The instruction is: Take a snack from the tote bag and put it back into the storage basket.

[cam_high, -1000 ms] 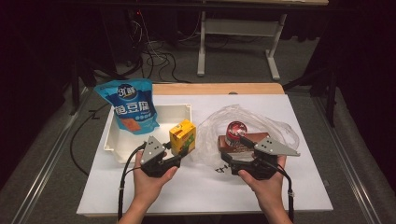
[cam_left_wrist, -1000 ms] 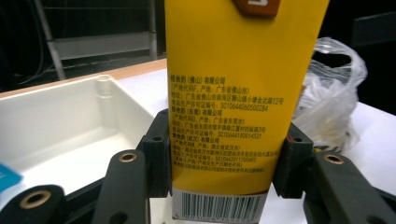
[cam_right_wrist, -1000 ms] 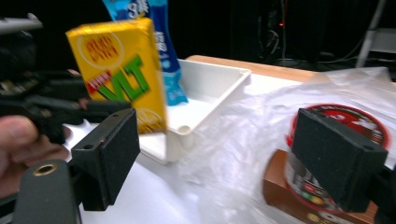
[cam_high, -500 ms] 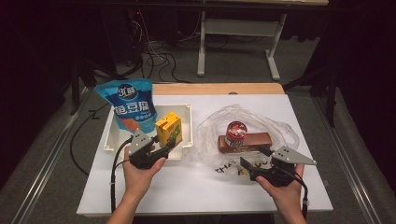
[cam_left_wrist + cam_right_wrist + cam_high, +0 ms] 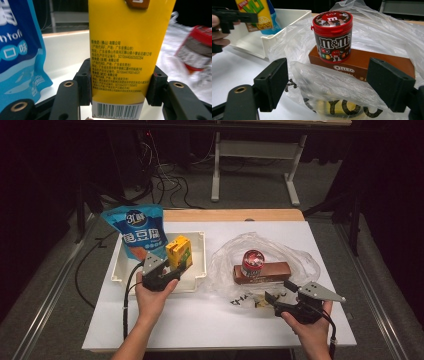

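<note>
My left gripper (image 5: 172, 269) is shut on a yellow drink carton (image 5: 178, 253), held upright over the white tray (image 5: 198, 277); in the left gripper view the carton (image 5: 122, 47) sits clamped between both black pads (image 5: 83, 82). My right gripper (image 5: 279, 292) stands open near the table's front right, just short of the clear plastic bag (image 5: 295, 252). On the bag lies a brown Oreo box (image 5: 384, 62) with a red-lidded M&M's tub (image 5: 332, 35) standing on it. The right gripper (image 5: 337, 85) has nothing between its pads.
A blue tofu snack pouch (image 5: 136, 232) leans in the tray's far left corner, close beside the carton. The white table (image 5: 210, 330) has bare room along its front. Cables, table legs and a metal floor rail lie beyond and beside the table.
The left gripper carried the yellow carton leftward from the table's middle to above the tray. The right gripper drew back from the bag toward the front right edge.
</note>
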A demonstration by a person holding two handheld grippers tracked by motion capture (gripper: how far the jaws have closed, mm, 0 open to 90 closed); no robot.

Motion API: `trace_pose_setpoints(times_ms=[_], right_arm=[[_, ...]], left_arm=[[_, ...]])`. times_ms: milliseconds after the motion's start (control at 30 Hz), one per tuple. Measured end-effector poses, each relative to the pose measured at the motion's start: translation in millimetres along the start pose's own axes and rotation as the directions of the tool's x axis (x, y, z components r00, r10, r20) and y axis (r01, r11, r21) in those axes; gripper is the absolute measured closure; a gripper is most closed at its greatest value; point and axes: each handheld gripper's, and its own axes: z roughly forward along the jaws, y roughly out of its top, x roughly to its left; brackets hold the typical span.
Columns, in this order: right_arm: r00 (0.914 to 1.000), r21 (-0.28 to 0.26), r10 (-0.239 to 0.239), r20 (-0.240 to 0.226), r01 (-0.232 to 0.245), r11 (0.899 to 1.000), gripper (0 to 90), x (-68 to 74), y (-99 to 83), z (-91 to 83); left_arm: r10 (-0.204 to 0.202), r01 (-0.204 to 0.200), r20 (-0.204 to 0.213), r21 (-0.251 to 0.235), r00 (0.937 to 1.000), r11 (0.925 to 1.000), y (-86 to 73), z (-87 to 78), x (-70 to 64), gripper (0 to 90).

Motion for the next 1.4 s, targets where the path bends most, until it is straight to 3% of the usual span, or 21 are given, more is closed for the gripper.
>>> trace_pose_setpoints(times_ms=[67, 167, 400, 500, 633, 867, 1100, 1267, 1333, 1400], right_arm=[[1.0, 0.005, -0.001, 0.003, 0.001, 1.0, 19.4, -0.4, -1.1, 0.0], [1.0, 0.011, -0.003, 0.003, 0.003, 1.0, 19.6, -1.2, -2.6, 0.2], [0.9999, 0.008, 0.006, 0.013, -0.006, 1.0, 20.6, -3.4, -4.2, 0.3], [0.9998, 0.009, 0.008, 0.018, -0.008, 1.0, 20.9, -4.2, -5.2, -0.1], [0.9997, 0.01, 0.011, 0.02, -0.011, 1.0, 21.1, -6.7, -6.8, 0.1], [0.9996, 0.008, 0.013, 0.025, -0.014, 1.0, 21.6, -7.9, -7.7, -0.1], [0.9996, 0.015, 0.014, 0.026, -0.014, 1.0, 21.7, -6.7, -9.2, 1.8], [0.9996, 0.015, 0.008, 0.026, -0.009, 1.0, 21.8, -4.8, -9.8, 1.5], [0.9996, 0.019, 0.013, 0.027, -0.013, 1.0, 21.9, -4.2, -10.4, 1.5], [0.9996, 0.021, 0.008, 0.027, -0.008, 1.0, 21.9, -3.9, -11.3, 1.8]], left_arm=[[-0.01, 0.01, -0.005, 0.015, 0.9999, 0.9998, -3.8, 7.6, 2.4, 50.8], [0.02, -0.02, -0.02, 0.035, 0.9996, 0.9992, -10.3, 18.8, 3.5, 50.7], [0.029, -0.025, -0.061, 0.06, 0.9977, 0.9979, -19.9, 44.7, 8.9, 50.6], [-0.011, 0.016, -0.085, 0.061, 0.9963, 0.998, -20.3, 53.6, 13.8, 50.7], [-0.037, 0.052, -0.148, 0.101, 0.9882, 0.9935, -21.4, 63.1, 19.9, 50.6], [0.038, -0.006, -0.174, 0.179, 0.984, 0.9839, -30.1, 69.7, 17.4, 50.4], [0.052, -0.015, -0.178, 0.199, 0.9826, 0.98, -33.6, 70.3, 18.1, 49.4], [0.099, -0.058, -0.166, 0.236, 0.9811, 0.9701, -37.7, 66.2, 17.6, 48.3], [0.095, -0.047, -0.185, 0.247, 0.9782, 0.968, -38.5, 65.7, 17.6, 47.8], [0.076, -0.014, -0.205, 0.288, 0.9759, 0.9576, -40.8, 64.9, 19.2, 47.1]])
